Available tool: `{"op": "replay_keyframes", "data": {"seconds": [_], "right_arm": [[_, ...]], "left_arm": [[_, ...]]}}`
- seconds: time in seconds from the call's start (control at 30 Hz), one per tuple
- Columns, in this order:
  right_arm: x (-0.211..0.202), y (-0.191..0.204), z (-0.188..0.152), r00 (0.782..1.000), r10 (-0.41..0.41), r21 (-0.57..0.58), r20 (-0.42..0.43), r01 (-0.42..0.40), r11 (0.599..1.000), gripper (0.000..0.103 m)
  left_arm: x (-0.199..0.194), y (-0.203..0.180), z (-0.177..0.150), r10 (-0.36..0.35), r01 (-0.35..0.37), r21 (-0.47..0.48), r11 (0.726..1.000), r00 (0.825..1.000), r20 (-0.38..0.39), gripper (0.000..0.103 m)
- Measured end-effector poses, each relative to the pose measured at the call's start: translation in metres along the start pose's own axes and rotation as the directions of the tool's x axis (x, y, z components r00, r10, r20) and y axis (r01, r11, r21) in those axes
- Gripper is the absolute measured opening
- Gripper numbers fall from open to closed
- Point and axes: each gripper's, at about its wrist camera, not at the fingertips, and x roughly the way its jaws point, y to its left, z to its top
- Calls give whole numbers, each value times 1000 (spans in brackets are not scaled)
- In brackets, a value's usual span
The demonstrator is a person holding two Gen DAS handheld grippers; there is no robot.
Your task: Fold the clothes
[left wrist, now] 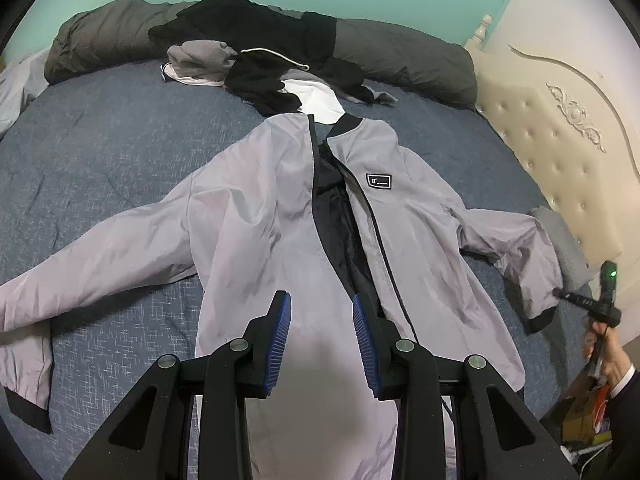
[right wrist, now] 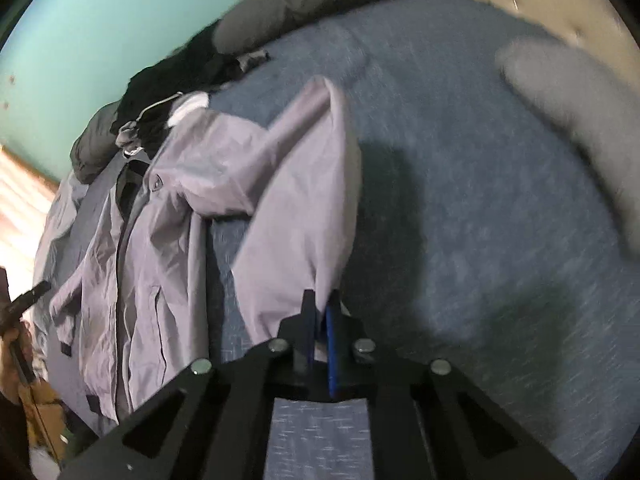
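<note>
The left gripper [left wrist: 322, 312] hangs nearest, over the lower front of the pale lilac-grey zip-up jacket of thin shiny fabric [left wrist: 280, 232], its 2 blue-ribbed jaws apart with nothing between them, probably poised there to pin or take the hem. The jacket lies face up on the blue-grey flecked bed cover [left wrist: 112, 140], unzipped, its dark lining showing. Its collar points toward the heap of black, grey and white clothes [left wrist: 256, 60] at the far side of the bed. 1 sleeve trails flat away from the jacket's body.

The other sleeve [right wrist: 304, 200] is raised off the cover, because the right gripper [right wrist: 320, 304] has its jaws clamped on the cuff end. I'd judge that sleeve is being carried across the jacket's chest for a fold. The right wrist view is blurred.
</note>
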Motion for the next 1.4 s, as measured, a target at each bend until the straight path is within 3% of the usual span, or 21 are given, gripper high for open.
{"op": "replay_keyframes", "data": {"seconds": [0.23, 0.5, 0.77, 0.9, 1.0, 1.1, 1.27, 1.3, 1.4], "right_arm": [[-44, -37, 39, 994, -111, -38, 22, 112, 993, 3], [-57, -68, 71, 974, -224, -44, -23, 222, 974, 3], [-44, -97, 81, 941, -336, -17, -42, 335, 942, 3], [-36, -111, 81, 906, -421, 18, -38, 422, 906, 3], [-34, -108, 78, 896, -444, 18, 14, 444, 896, 5], [-44, -97, 74, 899, -430, 33, 82, 429, 903, 7], [-77, -71, 62, 905, -381, 75, 188, 374, 924, 13], [-84, -66, 58, 905, -378, 78, 198, 369, 926, 17], [-95, -62, 53, 886, -409, 100, 219, 397, 912, 43]], "left_arm": [[0, 0, 1, 4, -4, -10, 1000, 1000, 3, 35], [4, -4, -1, 22, -22, 14, 1000, 1000, -11, 35], [9, -4, -1, 40, -39, 30, 999, 999, -18, 35], [15, -2, -2, 36, -35, 23, 999, 999, -30, 35], [16, -2, -3, 32, -31, 20, 999, 999, -33, 35], [16, -2, -3, 30, -30, 21, 999, 999, -33, 35], [11, -4, -3, 15, -15, 15, 1000, 1000, -22, 35], [9, -5, -3, 12, -11, 16, 1000, 1000, -19, 35], [3, -8, -5, 5, -4, 21, 1000, 1000, -12, 35]]}}
